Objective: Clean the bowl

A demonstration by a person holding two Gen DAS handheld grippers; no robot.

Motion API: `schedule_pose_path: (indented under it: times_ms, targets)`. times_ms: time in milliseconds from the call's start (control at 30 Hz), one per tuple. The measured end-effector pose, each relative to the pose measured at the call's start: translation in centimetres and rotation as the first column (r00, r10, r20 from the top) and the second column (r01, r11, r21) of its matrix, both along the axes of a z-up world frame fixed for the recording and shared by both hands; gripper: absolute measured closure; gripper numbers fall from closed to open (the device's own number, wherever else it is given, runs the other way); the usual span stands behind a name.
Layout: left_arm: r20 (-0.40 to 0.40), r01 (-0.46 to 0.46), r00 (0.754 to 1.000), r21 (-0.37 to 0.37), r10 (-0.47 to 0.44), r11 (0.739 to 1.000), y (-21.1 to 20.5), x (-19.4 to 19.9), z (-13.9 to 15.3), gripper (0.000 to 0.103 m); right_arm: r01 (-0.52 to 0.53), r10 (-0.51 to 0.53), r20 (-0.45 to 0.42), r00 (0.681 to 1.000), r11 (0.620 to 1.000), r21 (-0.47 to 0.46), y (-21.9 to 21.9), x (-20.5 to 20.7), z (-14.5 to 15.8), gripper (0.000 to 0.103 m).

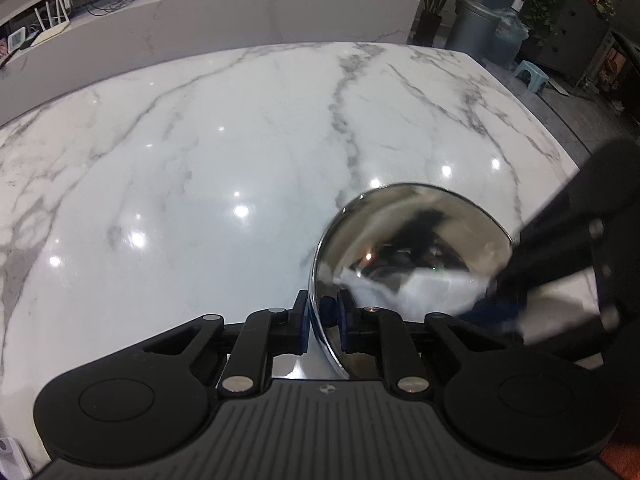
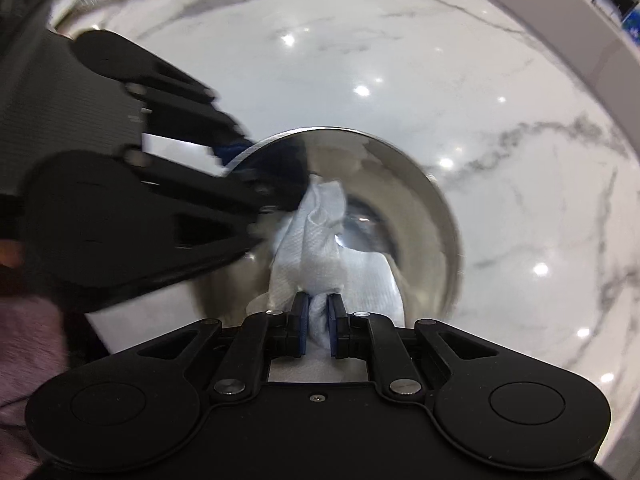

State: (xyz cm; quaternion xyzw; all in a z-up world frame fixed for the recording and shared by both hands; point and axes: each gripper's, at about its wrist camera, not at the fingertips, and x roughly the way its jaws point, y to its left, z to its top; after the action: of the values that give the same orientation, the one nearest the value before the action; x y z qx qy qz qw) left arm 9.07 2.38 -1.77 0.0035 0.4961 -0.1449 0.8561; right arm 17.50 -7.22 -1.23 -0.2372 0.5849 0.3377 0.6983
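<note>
A shiny steel bowl [image 1: 412,248] is held tilted above the white marble table [image 1: 224,152]. My left gripper [image 1: 322,314] is shut on the bowl's rim, one pad inside and one outside. My right gripper [image 2: 319,320] is shut on a crumpled white paper towel [image 2: 316,240], which is pressed against the inside of the bowl [image 2: 416,208]. In the left wrist view the right gripper [image 1: 560,256] reaches into the bowl from the right, blurred. In the right wrist view the left gripper [image 2: 256,176] grips the bowl's left rim.
A low marble counter [image 1: 240,20] runs behind the table with a router and cables on it. A grey bin [image 1: 472,24], a potted plant [image 1: 436,4] and a small blue stool [image 1: 532,74] stand on the floor beyond the table's far right corner.
</note>
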Motion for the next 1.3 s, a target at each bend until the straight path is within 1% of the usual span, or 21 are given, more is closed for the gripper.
schedule_pose_path:
  times_ms: [100,233,267,367,500,600,667,700,867,967,1100,1167,1300]
  targets:
    - [0.007,-0.006,1.000,0.001,0.006,1.000,0.0,0.1,0.0,0.090,0.026,-0.023,-0.042,0.999,0.997,0.069,-0.1,0.5,0.1,0.093]
    - [0.011,-0.014,1.000,0.002,0.014,1.000,0.1,0.1,0.0,0.090,0.028,-0.025,-0.052,0.998,0.998,0.060,-0.4,1.2,-0.2,0.093]
    - [0.011,-0.014,1.000,0.003,0.014,1.000,0.1,0.1,0.0,0.090,0.021,-0.019,-0.047,0.999,0.999,0.046,-0.4,1.2,-0.2,0.093]
    - [0.011,-0.010,1.000,0.006,0.010,1.000,0.1,0.2,0.0,0.090,-0.033,0.033,0.006,0.999,0.999,-0.038,-0.3,1.2,-0.4,0.094]
    - [0.004,-0.004,1.000,0.003,0.004,1.000,0.1,0.2,0.0,0.091,-0.085,0.107,0.128,0.986,0.982,-0.169,0.0,1.1,-0.8,0.094]
    - [-0.015,0.005,1.000,-0.003,-0.005,1.000,0.1,0.0,0.0,0.090,-0.090,0.118,0.147,0.982,0.979,-0.183,-0.1,1.3,-1.0,0.094]
    - [-0.030,0.024,0.999,-0.006,-0.024,1.000,0.1,-0.2,-0.1,0.087,-0.087,0.114,0.145,0.983,0.980,-0.181,-0.3,1.6,-1.1,0.094]
    - [-0.042,0.041,0.998,-0.007,-0.041,0.999,0.0,-0.4,-0.2,0.087,-0.082,0.108,0.143,0.984,0.981,-0.176,-0.5,1.8,-1.2,0.094]
    - [-0.057,0.069,0.996,-0.010,-0.070,0.998,0.1,-0.7,-0.3,0.085,-0.063,0.084,0.133,0.988,0.986,-0.156,-1.2,2.7,-1.3,0.094]
    - [-0.051,0.069,0.996,-0.008,-0.070,0.998,0.0,-0.8,-0.3,0.087,-0.056,0.077,0.133,0.988,0.987,-0.151,-1.6,3.2,-1.5,0.094]
    - [-0.025,0.047,0.999,-0.001,-0.047,0.999,0.0,-0.5,0.0,0.090,-0.043,0.059,0.116,0.992,0.989,-0.141,-1.9,3.8,-1.7,0.094]
    - [-0.003,0.034,0.999,0.017,-0.034,0.999,-0.2,-0.3,0.1,0.091,-0.038,0.047,0.086,0.995,0.993,-0.110,-2.1,4.0,-1.7,0.094]
    - [0.011,0.023,1.000,0.023,-0.023,0.999,-0.4,0.0,0.1,0.090,-0.005,0.006,-0.002,1.000,1.000,0.012,-2.2,4.7,-1.6,0.093]
